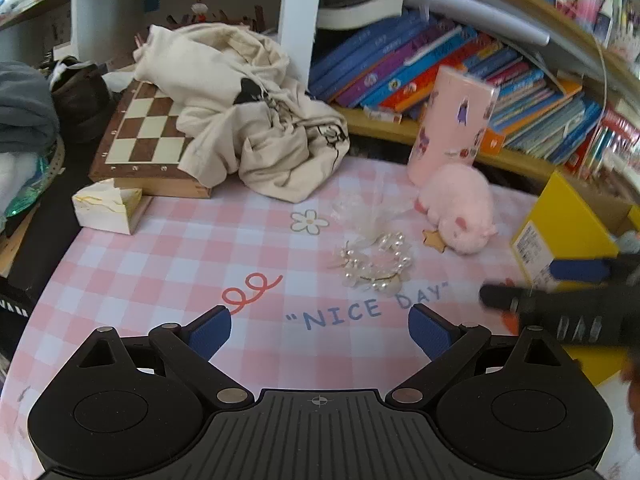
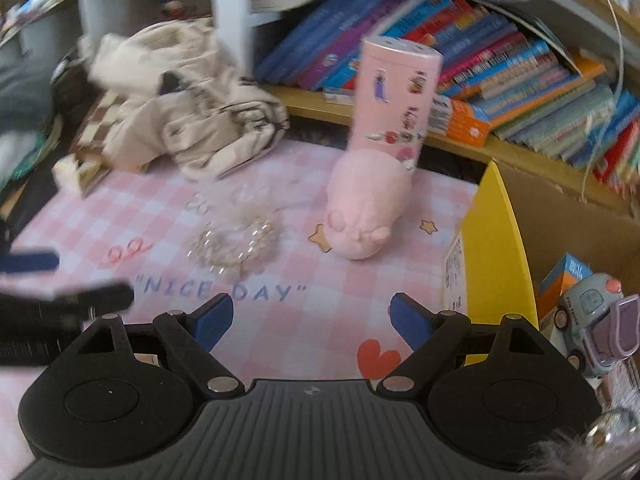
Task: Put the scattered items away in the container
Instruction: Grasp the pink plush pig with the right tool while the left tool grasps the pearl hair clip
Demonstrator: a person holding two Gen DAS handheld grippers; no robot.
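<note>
A pink plush animal (image 1: pixel 460 210) (image 2: pixel 366 208) lies on the pink checked cloth, in front of a tall pink stickered canister (image 1: pixel 452 124) (image 2: pixel 394 96). Left of it lies a pearl hair piece with gauze (image 1: pixel 374 258) (image 2: pixel 234 240). A yellow-walled cardboard box (image 1: pixel 560 232) (image 2: pixel 498 240) stands at the right; a toy car (image 2: pixel 592 320) and a small blue-orange carton (image 2: pixel 562 280) lie inside. My left gripper (image 1: pixel 320 334) is open above the "NICE DAY" print with nothing between its fingers. My right gripper (image 2: pixel 312 320) is open and holds nothing, short of the plush; in the left wrist view it shows blurred at the right (image 1: pixel 560 292).
A crumpled cream cloth bag (image 1: pixel 248 120) (image 2: pixel 188 112) lies on a chessboard (image 1: pixel 140 136) at the back left, with a small white box (image 1: pixel 108 206) in front. A shelf of leaning books (image 1: pixel 480 80) (image 2: pixel 480 60) runs behind. Folded clothes (image 1: pixel 24 120) sit at the far left.
</note>
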